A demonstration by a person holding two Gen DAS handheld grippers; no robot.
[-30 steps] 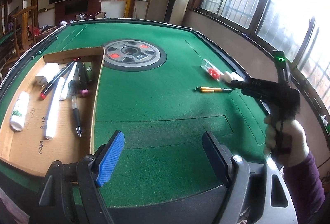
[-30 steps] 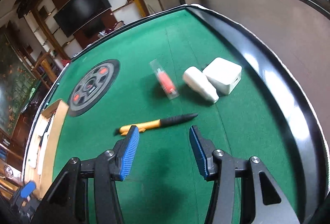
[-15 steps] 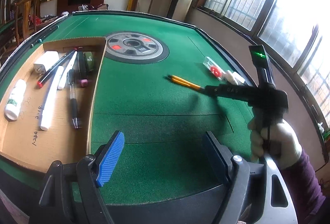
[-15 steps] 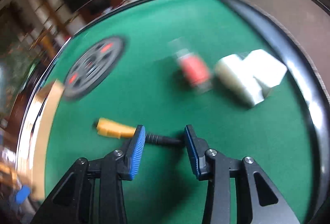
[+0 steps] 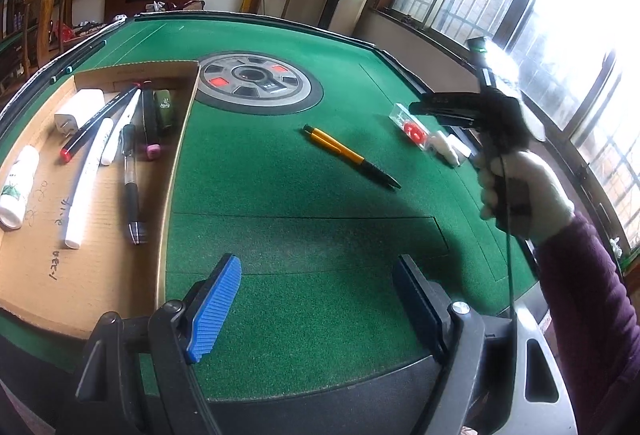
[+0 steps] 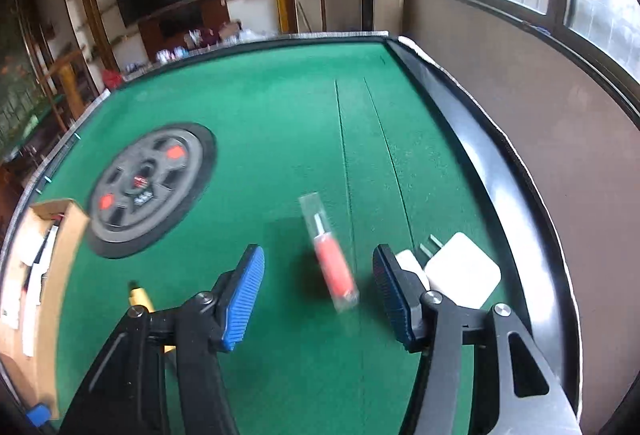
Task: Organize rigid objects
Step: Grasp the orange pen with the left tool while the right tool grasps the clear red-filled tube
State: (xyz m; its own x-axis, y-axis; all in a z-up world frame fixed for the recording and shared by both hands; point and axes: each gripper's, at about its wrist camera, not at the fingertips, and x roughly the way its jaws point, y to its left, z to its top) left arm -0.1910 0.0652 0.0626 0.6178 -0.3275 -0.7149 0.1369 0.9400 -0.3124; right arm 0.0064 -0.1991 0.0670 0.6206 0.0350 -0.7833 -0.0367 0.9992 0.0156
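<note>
right fingers (image 6: 318, 291) wide, we hold nothing | red tube in clear case (image 6: 332, 267) between them on tabletop (image 6: 280, 123) | white adapter (image 6: 464, 271) beside right finger | left fingers (image 5: 316, 299) wide, empty | orange pen (image 5: 348, 155) well ahead | cardboard tray (image 5: 176, 155) left

Green felt table (image 5: 280, 195) carries cardboard tray (image 5: 176, 171), pen (image 5: 352, 157), chargers (image 6: 462, 271).

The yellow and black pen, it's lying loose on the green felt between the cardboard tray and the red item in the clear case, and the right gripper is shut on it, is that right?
Not quite. The right gripper is open and holds nothing; the right wrist view shows its jaws spread. The yellow and black pen does lie loose on the green felt, between the cardboard tray and the red item in the clear case.
</note>
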